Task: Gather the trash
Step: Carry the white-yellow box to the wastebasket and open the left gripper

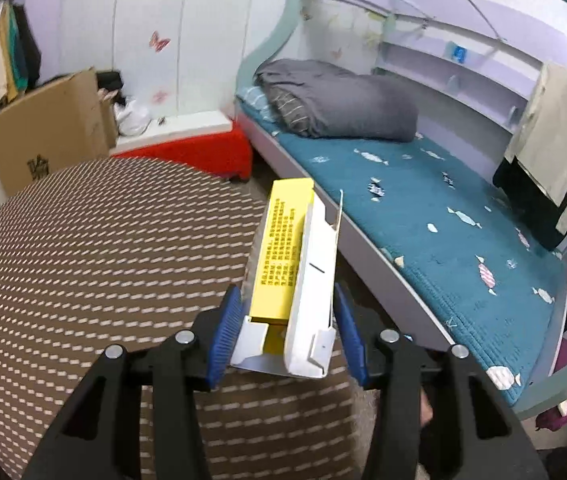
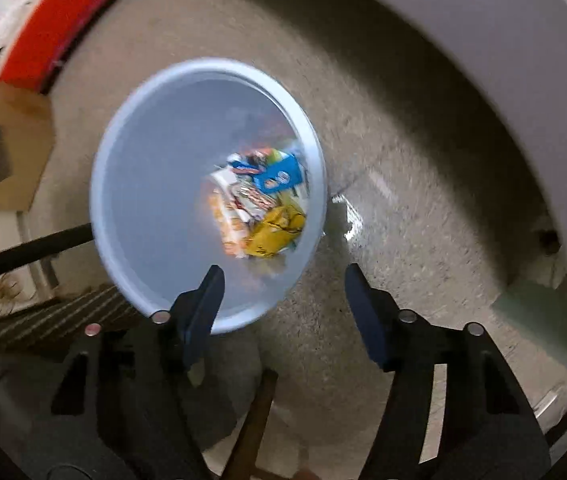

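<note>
Held between blue pads of the black left gripper (image 1: 289,320): a yellow carton (image 1: 283,256) with black print and white inner flaps. Beneath and left of it, a brown round surface (image 1: 95,264) patterned with rows of pale dashes. Right of it, a teal bedspread (image 1: 443,216) dotted with white and pink candy shapes; beyond, a grey folded duvet (image 1: 339,104). Ahead of the blue-and-black right gripper (image 2: 283,292), a pale blue bin (image 2: 143,200) holding yellow, orange, white and blue wrappers (image 2: 259,204), on speckled beige floor (image 2: 423,240).
</note>
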Tool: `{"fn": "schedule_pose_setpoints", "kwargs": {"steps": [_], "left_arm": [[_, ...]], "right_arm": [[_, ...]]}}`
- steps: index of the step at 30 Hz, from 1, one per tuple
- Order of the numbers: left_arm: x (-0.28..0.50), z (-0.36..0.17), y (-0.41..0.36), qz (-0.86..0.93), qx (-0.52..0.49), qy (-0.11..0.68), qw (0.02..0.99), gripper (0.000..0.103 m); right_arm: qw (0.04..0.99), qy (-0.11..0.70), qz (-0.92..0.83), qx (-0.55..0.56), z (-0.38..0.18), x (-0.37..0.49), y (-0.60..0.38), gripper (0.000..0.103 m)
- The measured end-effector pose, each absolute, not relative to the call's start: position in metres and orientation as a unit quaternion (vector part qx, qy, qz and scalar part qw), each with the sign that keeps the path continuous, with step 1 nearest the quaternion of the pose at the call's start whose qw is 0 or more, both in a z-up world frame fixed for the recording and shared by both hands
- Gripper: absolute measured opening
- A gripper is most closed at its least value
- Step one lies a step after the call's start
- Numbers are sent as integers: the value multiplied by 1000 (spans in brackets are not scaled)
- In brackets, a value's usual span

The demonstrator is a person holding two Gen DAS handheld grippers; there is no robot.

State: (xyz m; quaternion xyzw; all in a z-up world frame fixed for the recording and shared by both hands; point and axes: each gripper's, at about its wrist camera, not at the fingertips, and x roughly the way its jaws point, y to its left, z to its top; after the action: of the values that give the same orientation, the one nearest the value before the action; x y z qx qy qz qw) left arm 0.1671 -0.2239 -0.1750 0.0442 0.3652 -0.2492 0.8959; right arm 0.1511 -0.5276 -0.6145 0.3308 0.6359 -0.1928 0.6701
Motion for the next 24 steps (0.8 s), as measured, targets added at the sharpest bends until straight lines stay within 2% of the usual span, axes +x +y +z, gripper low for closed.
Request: {"fn": "schedule_pose_setpoints", "kwargs": {"steps": [2, 3, 4, 5, 7, 17, 24], "left_arm": [[158, -179, -241, -256, 44, 361, 896, 46], [154, -182, -250, -256, 47, 359, 896, 46], [155, -183, -255, -257, 50, 357, 897, 46], [149, -186, -263, -257, 57, 350, 899, 46], [143, -192, -274, -257, 68, 348, 899, 46], [78, -226, -334, -323, 109, 334, 879, 44], [72, -296, -356, -340, 131, 376, 852, 44]], "right_arm": [[656, 645, -211, 330, -641, 153, -531, 49], [651, 647, -217, 333, -649, 152, -531, 35], [646, 643, -218, 349, -657, 149, -533, 28], [648, 636, -217, 360, -661, 146, -533, 27], [662, 632, -213, 343, -657, 147, -528, 19], [624, 630, -252, 387, -657, 67, -536, 18], [633, 610, -213, 427, -654, 32, -544, 22]]}}
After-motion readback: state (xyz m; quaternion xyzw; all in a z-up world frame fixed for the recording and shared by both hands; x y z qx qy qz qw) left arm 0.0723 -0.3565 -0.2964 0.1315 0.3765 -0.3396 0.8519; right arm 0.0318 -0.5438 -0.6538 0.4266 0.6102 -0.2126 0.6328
